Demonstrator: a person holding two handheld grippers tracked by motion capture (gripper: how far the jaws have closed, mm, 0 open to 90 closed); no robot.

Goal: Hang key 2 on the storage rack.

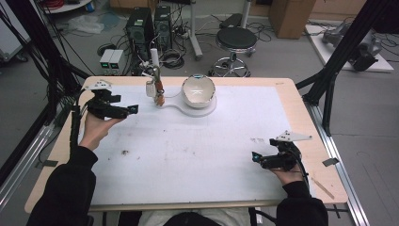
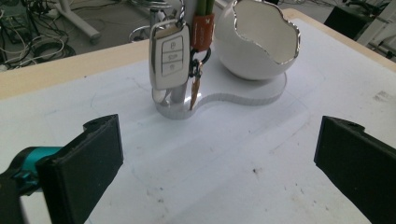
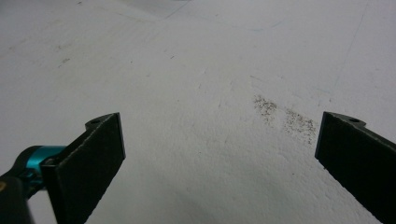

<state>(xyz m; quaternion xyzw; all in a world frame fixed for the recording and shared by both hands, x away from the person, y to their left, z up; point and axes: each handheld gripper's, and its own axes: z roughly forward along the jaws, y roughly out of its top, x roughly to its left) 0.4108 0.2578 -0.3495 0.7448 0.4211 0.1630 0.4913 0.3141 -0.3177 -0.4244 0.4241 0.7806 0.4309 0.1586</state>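
Left gripper view puts the car key (image 2: 169, 56) hanging upright on its stand far ahead of your wide-open left gripper (image 2: 219, 158), much nearer than your right gripper (image 3: 219, 158), also wide open over bare mat.

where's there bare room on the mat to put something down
Most of the white mat is bare: the whole middle between the left tongs and the right tongs, and the far right side past the bowl. It is crowded only at the far edge, where the car key hangs on its stand beside the bowl.
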